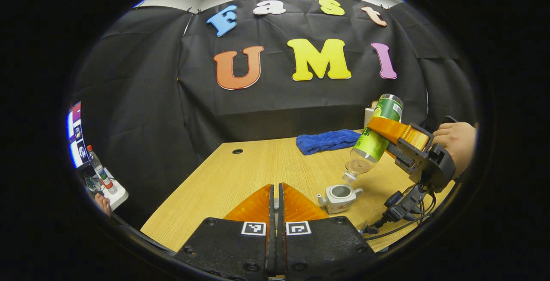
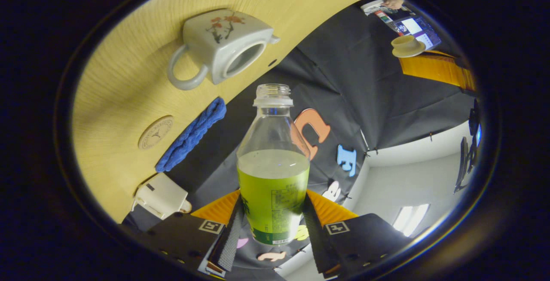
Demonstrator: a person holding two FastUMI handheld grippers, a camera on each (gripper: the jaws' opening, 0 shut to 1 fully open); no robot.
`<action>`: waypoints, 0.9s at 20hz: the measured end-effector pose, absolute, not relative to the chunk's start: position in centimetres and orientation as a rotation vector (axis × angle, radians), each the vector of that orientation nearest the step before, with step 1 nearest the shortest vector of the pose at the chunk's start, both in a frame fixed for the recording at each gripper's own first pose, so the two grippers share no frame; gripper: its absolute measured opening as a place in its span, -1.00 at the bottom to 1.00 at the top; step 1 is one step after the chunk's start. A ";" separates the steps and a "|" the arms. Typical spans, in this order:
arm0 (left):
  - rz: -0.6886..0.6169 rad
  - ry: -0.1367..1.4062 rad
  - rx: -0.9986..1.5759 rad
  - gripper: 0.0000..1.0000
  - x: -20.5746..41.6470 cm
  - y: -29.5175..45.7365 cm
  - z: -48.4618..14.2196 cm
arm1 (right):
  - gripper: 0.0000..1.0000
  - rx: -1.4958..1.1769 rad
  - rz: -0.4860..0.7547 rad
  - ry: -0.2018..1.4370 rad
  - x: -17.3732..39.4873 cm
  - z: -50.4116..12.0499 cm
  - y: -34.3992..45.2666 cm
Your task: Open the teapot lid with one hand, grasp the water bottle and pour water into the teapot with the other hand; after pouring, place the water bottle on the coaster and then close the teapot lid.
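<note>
Green-labelled water bottle [image 2: 273, 173] clamped in right gripper [image 2: 272, 225] jaws, tipped neck-down just above open teapot [image 1: 339, 197] on desk [image 1: 240, 173]. Left gripper [image 1: 275, 206] jaws closed; in right gripper view they pinch lid [image 2: 407, 45]. Keep mouth over opening, tilt slowly; coaster [image 2: 155, 132] near.

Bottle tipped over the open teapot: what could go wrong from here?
1. The bottle mouth hangs above the teapot, whose opening is small; water may spill onto the table.
2. The lid in the left hand-held gripper could slip.
</note>
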State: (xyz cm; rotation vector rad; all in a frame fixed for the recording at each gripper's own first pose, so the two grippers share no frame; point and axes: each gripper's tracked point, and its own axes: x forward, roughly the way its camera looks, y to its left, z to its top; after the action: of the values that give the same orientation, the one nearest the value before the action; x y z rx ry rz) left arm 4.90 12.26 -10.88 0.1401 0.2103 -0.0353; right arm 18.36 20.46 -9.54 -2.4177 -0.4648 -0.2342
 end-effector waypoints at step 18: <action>-0.012 0.138 0.102 -0.94 5.0 10.4 -8.6 | 0.49 -1.293 0.073 0.014 19.5 -15.1 13.3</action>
State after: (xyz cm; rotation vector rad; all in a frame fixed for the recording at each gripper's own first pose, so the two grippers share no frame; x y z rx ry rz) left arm 5.01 10.42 -8.55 0.1016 0.1379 -0.0120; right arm 19.51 13.31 -15.11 -1.2933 0.0136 0.0725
